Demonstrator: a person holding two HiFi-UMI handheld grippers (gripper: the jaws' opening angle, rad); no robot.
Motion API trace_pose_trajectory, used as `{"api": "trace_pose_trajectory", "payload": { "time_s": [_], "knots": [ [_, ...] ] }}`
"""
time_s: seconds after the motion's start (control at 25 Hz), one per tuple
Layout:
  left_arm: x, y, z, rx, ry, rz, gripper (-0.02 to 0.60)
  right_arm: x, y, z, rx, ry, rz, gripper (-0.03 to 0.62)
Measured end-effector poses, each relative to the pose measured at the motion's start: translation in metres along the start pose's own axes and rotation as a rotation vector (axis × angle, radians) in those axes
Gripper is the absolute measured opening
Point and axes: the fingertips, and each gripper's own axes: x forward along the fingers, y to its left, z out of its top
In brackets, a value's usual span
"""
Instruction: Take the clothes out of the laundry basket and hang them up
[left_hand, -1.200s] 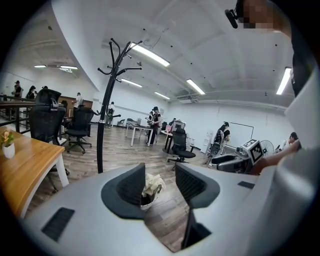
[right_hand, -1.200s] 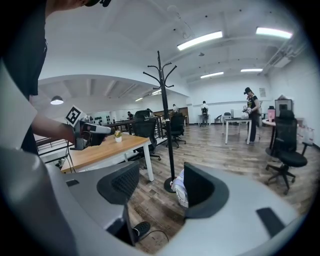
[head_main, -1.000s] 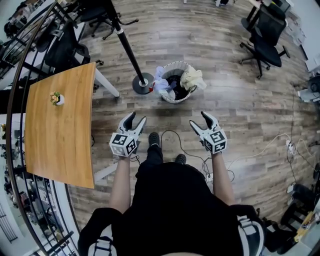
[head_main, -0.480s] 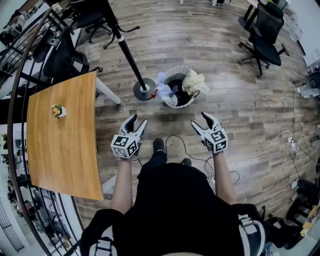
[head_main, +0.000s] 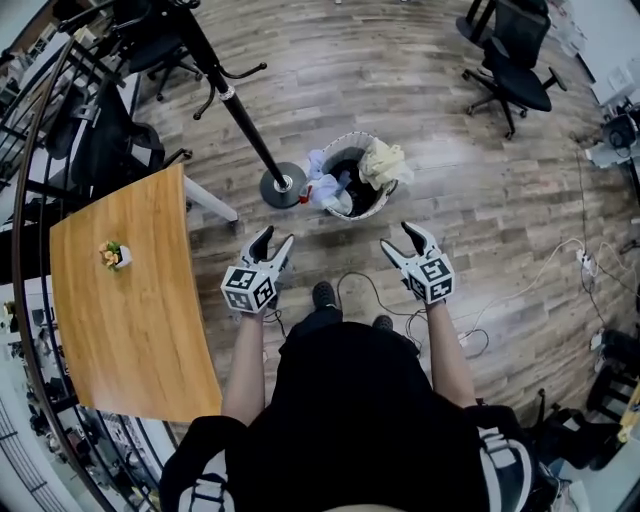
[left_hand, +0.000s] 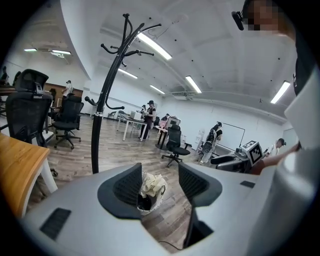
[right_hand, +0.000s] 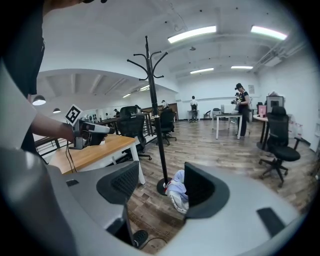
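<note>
A round woven laundry basket (head_main: 377, 206) stands on the wood floor, holding a cream garment (head_main: 383, 162), a pale blue-white garment (head_main: 322, 178) and dark clothes. The black coat stand (head_main: 236, 105) rises just left of it, its round base (head_main: 283, 187) beside the basket. My left gripper (head_main: 272, 241) and right gripper (head_main: 406, 238) hover open and empty, short of the basket. In the left gripper view the basket (left_hand: 155, 201) with the cream cloth (left_hand: 150, 184) shows between the jaws. The right gripper view shows the pale garment (right_hand: 178, 186) and the stand (right_hand: 154, 110) ahead.
A wooden table (head_main: 125, 300) with a small flower pot (head_main: 112, 256) lies at the left. A cable (head_main: 360, 290) snakes over the floor near the person's feet. Office chairs (head_main: 510, 62) stand at the back right, dark chairs (head_main: 105, 130) at the left, and several people far off.
Both grippers and the person have come closer to the basket, which now sits lower in the head view. The jaws stay open and empty.
</note>
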Motion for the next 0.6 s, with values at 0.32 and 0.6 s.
{"api": "trace_pose_trajectory", "payload": {
  "time_s": [0.32,0.6],
  "knots": [
    [0.019,0.022,0.012,0.02,0.017,-0.062,0.23,0.016,-0.001,0.008,0.023,0.005,-0.052,0.298],
    [0.02,0.038,0.012,0.017,0.027,-0.094,0.229,0.029,0.009,0.011,0.025,0.007,-0.079,0.295]
  ]
}}
